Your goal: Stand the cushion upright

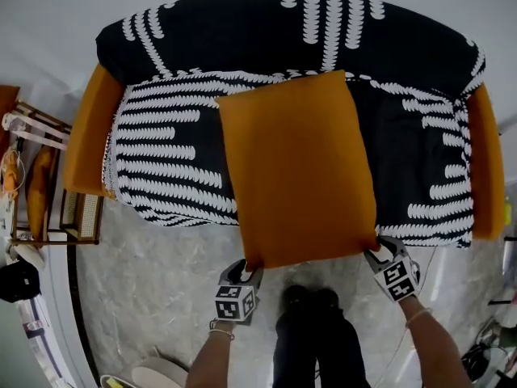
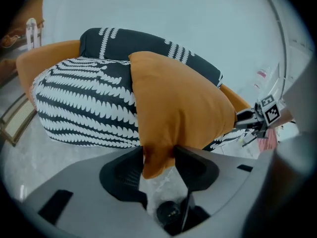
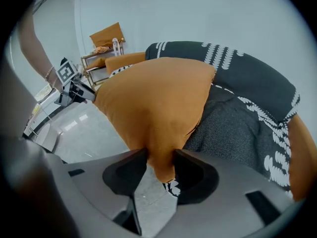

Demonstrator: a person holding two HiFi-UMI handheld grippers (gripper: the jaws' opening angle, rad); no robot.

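Your left gripper's (image 2: pixel 158 155) jaws stand spread wide, with the near left corner of the orange cushion (image 2: pixel 178 103) hanging loosely between them; the fabric brushes both inner faces but is not pinched. Your right gripper (image 3: pixel 160 157) is the same: jaws released, the cushion's near right corner sitting in the gap. From your head camera, both grippers sit at the cushion's front edge, one at each corner. The cushion lies face up across the middle of the sofa (image 1: pixel 242 31), not upright. Its far edge reaches the foot of the backrest and its near edge hangs over the front of the seat. The sofa wears a black cover with white scalloped stripes, and orange armrests show at either end. Grey marbled floor (image 1: pixel 153 289) lies beneath you.
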